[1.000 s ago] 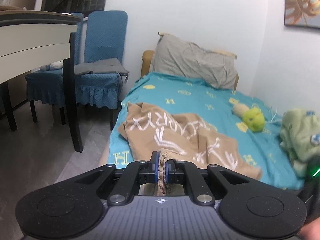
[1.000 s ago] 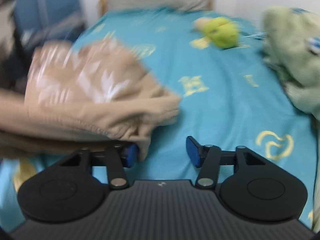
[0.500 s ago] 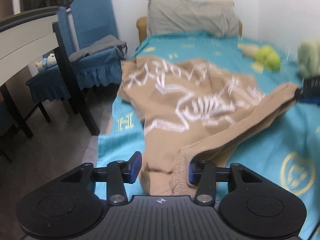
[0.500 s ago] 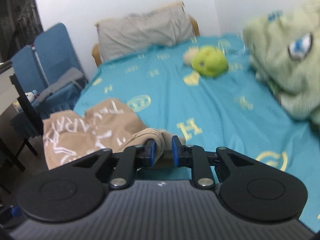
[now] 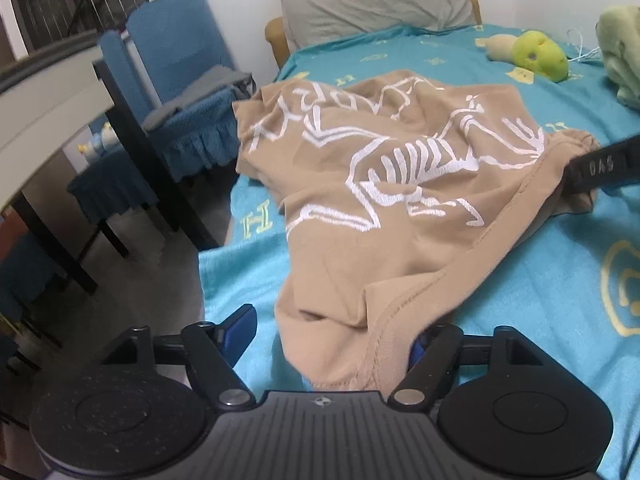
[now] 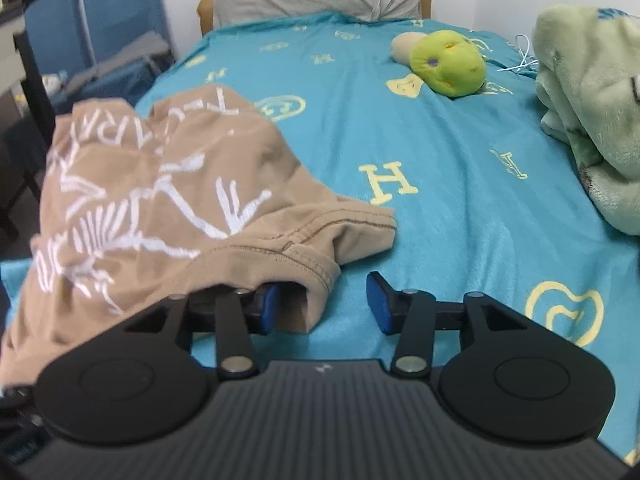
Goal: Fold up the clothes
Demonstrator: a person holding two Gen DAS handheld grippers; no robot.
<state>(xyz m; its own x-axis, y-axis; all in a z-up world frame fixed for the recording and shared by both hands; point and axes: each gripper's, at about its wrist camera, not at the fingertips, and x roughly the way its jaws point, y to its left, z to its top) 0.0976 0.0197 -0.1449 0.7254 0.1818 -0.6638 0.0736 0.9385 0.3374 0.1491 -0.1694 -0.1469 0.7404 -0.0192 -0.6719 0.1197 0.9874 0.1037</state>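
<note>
My tan T-shirt [image 5: 384,184] lies print-side up on the teal bedspread, rumpled rather than flat; white lettering and a white skeleton-like figure run across its chest; the far end bunches near the bed's left edge; the near hem sags in a loose fold just ahead of me; on the right side a stitched sleeve cuff [image 6: 360,228] sticks out, creased, and the ribbed edge beside it curls under.

The crumpled tan cotton T-shirt with white skeleton print [image 5: 384,184] is covering the right blue pad of the left claw [image 5: 332,332], whose jaws are opening. In the right wrist view its hem is draping over the left pad of the right claw [image 6: 320,300], also opening. The picture's right edge is cutting off the pale green fleece blanket [image 6: 592,100].
</note>
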